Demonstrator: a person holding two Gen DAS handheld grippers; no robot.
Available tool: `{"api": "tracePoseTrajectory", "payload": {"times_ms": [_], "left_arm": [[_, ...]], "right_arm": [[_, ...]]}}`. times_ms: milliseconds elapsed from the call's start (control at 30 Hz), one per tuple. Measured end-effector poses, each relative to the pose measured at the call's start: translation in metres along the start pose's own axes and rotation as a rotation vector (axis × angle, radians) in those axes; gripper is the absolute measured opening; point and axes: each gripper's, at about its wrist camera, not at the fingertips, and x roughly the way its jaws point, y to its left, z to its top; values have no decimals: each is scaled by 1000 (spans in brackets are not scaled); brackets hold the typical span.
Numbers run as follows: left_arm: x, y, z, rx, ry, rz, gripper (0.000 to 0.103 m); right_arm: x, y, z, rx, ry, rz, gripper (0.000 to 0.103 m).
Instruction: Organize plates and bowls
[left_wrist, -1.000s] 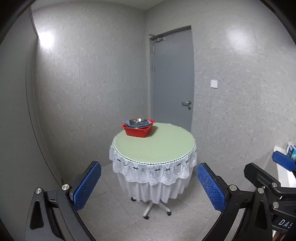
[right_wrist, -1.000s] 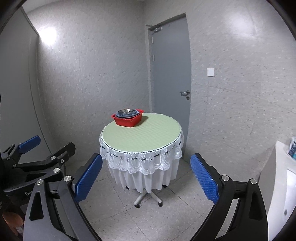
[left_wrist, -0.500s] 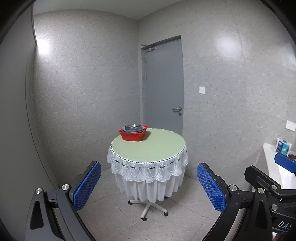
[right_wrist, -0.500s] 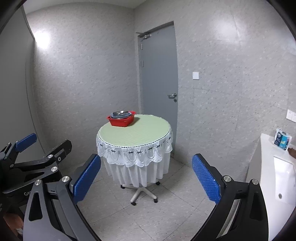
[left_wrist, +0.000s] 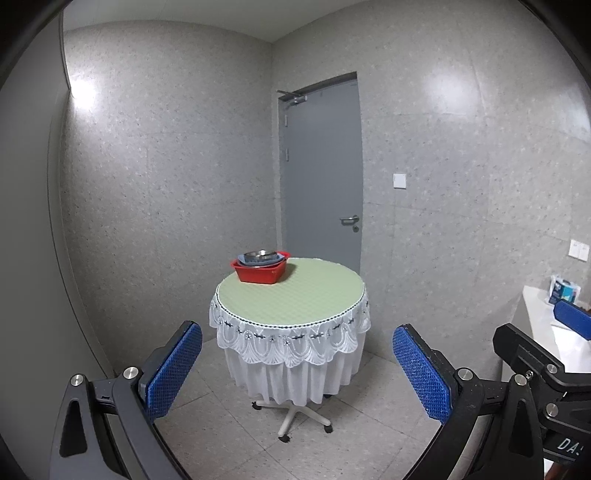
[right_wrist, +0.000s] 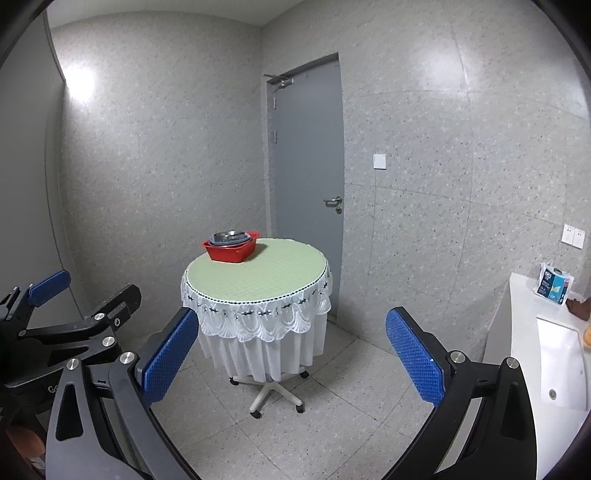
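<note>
A red tub (left_wrist: 260, 272) stands at the far left edge of a round table (left_wrist: 295, 295) with a green top and white lace skirt. In it sit grey-blue plates and a metal bowl (left_wrist: 259, 254). The tub (right_wrist: 231, 251) and table (right_wrist: 258, 277) also show in the right wrist view. My left gripper (left_wrist: 297, 369) is open and empty, well short of the table. My right gripper (right_wrist: 291, 354) is open and empty too, also far from the table. The left gripper (right_wrist: 66, 321) shows at the left of the right wrist view.
A grey door (left_wrist: 321, 173) stands behind the table. A white counter with a sink (right_wrist: 554, 354) is at the right, with a blue packet (right_wrist: 554, 284) on it. The table rests on a wheeled base (left_wrist: 291, 413) on a tiled floor.
Both grippers have drawn back from the table and swung right; the table looks smaller and the counter and sink have come into view. Both stay open.
</note>
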Motion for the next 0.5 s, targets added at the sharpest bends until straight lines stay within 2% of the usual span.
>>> {"api": "tracePoseTrajectory", "payload": {"times_ms": [233,500], "left_arm": [[11,-5,4,9,-28,9,102],[30,-16,2,16,-36,9,102]], "right_arm": [[2,-8,3,-11,-52,-16,103],[12,-22,7,-2,-53,-14,103]]}}
